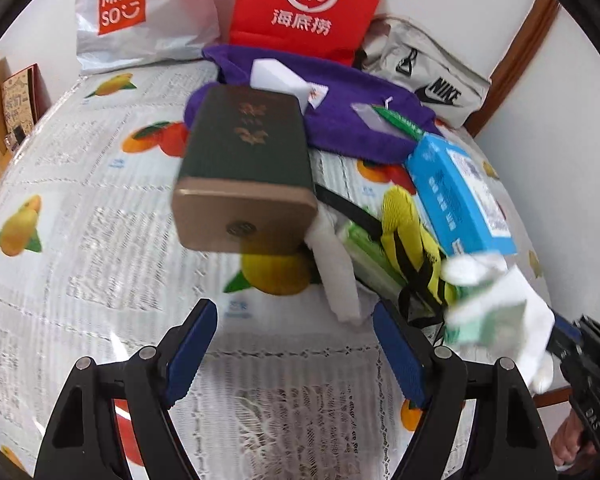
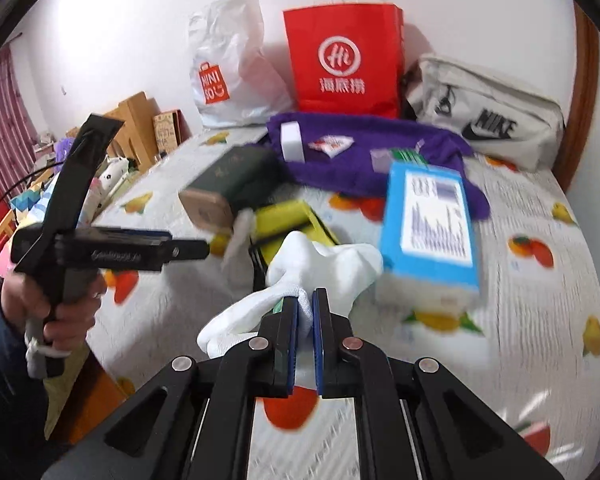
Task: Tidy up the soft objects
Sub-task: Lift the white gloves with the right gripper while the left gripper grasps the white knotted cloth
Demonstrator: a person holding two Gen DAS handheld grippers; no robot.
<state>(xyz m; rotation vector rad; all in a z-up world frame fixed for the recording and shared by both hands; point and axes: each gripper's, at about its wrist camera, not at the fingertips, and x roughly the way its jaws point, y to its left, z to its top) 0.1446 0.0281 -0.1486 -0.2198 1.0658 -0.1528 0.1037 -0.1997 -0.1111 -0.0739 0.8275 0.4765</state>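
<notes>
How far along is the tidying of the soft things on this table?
Early. Nothing looks sorted yet. In hand: the right tool is shut on a white sock. The left tool is open and empty. Left: the purple towel and yellow glove lie mixed with the boxes.

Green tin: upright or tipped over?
Tipped over. The green tin lies on its side, gold end facing the camera.
</notes>
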